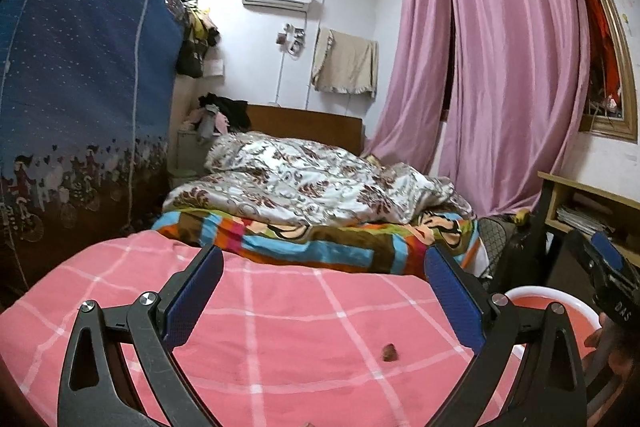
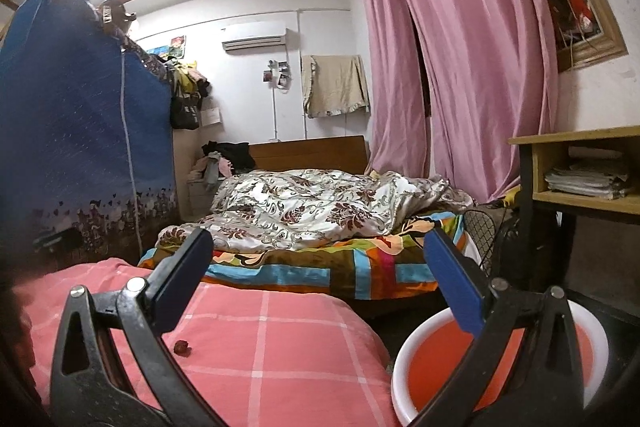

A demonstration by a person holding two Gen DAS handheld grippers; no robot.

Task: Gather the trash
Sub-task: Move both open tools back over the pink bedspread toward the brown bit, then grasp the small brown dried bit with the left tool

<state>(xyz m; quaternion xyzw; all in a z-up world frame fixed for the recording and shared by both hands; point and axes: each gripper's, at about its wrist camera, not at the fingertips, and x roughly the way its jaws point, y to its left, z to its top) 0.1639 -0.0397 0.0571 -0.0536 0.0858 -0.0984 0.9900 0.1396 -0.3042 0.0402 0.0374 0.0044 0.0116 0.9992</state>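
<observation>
Trash here is looking like a single small scrap [image 1: 390, 352], a dark reddish-brown crumpled bit lying on the pink checked blanket [image 1: 280, 307], and from the right wrist view the same scrap [image 2: 182, 347] is sitting near the blanket's near edge, well apart from the tub. The left gripper [image 1: 324, 295] is hanging over the blanket with its blue-padded fingers spread wide and gripping nothing; the scrap is lying below and a little to the right of the gap between them. The right gripper [image 2: 320, 275] is likewise gaping wide and carrying nothing, and it is hovering partly over the white-rimmed orange tub [image 2: 404, 355] that is standing just beside the bed, on the floor side. In the left view a piece of that tub [image 1: 532, 293] is showing at the right, with the other tool above it.

Judging by its size and wrinkled look, the scrap is probably weighing next to nothing and is likely soft or crumbly, so a hard squeeze may be crushing it or pressing it into the cloth. The blanket under it is looking soft and yielding, so the pads may be catching fabric along with it. Taking it across its widest part, with the fingertips coming down on either side, is seeming the safest hold, and the left tool is sitting nearer.
</observation>
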